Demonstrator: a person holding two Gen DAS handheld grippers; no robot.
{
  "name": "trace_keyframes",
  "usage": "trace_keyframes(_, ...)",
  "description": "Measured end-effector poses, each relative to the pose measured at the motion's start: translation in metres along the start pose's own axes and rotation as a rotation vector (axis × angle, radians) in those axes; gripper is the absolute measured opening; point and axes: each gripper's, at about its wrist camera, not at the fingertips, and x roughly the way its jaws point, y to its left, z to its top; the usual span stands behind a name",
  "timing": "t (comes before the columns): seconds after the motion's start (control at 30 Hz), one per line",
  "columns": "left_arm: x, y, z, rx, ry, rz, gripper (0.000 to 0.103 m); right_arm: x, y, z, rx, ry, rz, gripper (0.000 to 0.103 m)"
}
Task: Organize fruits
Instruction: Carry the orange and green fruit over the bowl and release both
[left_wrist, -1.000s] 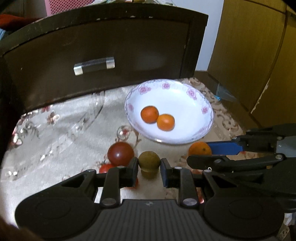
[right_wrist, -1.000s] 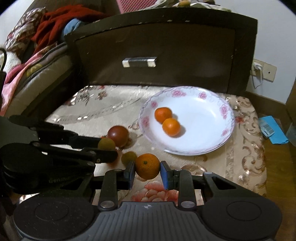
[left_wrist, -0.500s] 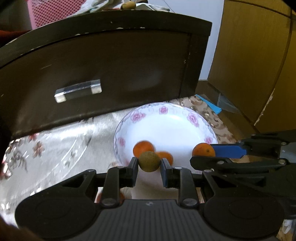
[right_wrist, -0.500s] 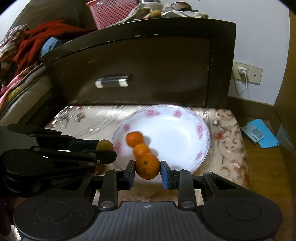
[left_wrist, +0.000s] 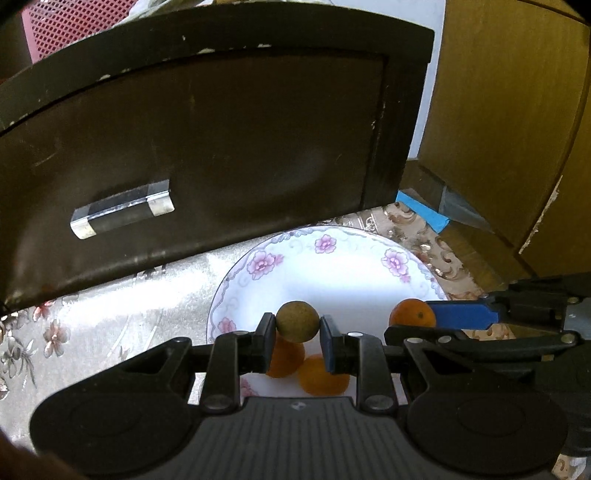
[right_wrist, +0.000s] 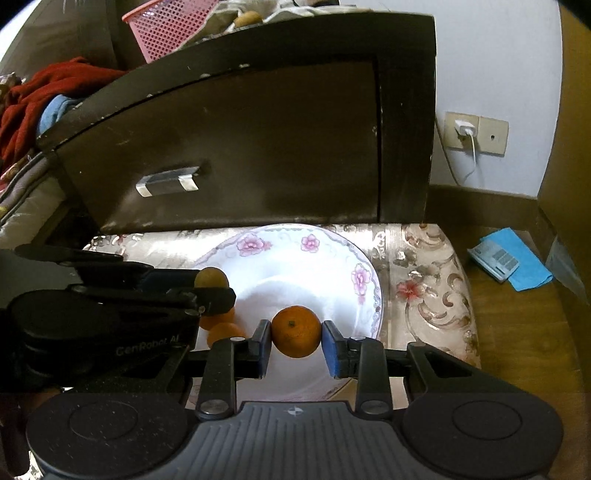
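My left gripper is shut on a small brown-green fruit and holds it above the white flowered plate. Two oranges lie on the plate just below it. My right gripper is shut on an orange and holds it over the same plate. In the right wrist view the left gripper with its brown-green fruit is at the left, over the two oranges on the plate. In the left wrist view the right gripper holds its orange at the right.
A dark drawer front with a clear handle stands close behind the plate. The plate sits on a floral-covered stool. A blue packet lies on the wooden floor at the right. A wooden cabinet stands at the right.
Both grippers have lifted their fruits off the cloth and moved forward over the plate. The dark red fruits on the cloth have dropped out of view.
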Motion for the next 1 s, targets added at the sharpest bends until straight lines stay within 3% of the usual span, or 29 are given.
trace_keyframes(0.53,-0.002,0.004,0.001,-0.022,-0.011,0.006,0.035,0.003,0.001,0.001,-0.007,-0.008,-0.006,0.033)
trace_keyframes(1.0,-0.051,0.013,-0.013,-0.019,-0.039,0.027,0.036,-0.020,0.014,-0.004,-0.023,-0.031,0.016,0.033)
